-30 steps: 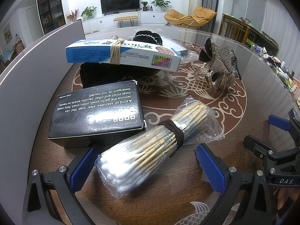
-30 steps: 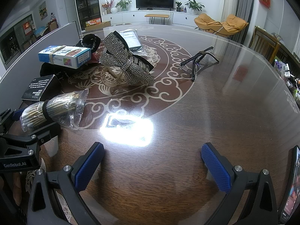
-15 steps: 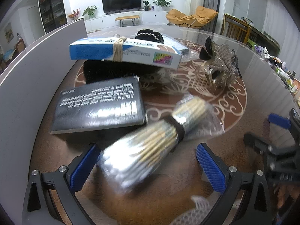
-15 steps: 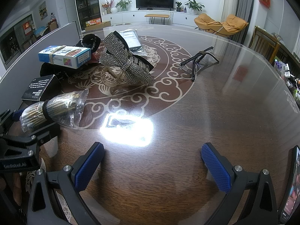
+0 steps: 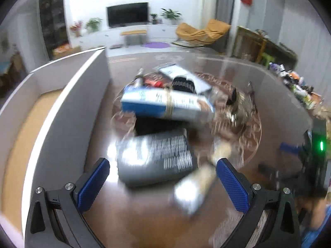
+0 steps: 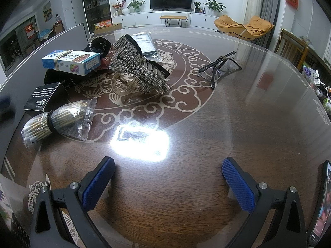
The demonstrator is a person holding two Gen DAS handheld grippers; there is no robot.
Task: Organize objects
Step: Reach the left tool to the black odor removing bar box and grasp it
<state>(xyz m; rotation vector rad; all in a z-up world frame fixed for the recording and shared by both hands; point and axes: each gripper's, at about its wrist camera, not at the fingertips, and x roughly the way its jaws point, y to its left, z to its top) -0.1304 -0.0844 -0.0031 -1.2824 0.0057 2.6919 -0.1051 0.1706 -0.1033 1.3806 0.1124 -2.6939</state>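
left wrist view is smeared, but the left gripper (image 5: pixel 163 183) shows its blue pads spread wide with nothing between them. ahead of it lies the black box (image 5: pixel 155 159), and the bag of cotton swabs (image 5: pixel 196 184) sits just inside its right-hand pad, the bag's long axis running away and to the right. right wrist view gives the sharper picture: the bag of cotton swabs (image 6: pixel 55 122) lies far off to the left of the right gripper (image 6: pixel 168 180), just beside the black box (image 6: pixel 44 99) on the table (image 6: pixel 238 124). the right gripper is also wide open and holds nothing. the left hand looks much the nearer to both; it would likely need to turn across the bag's length to grip it. a grey bin wall (image 5: pixel 68 111) stands to the left.
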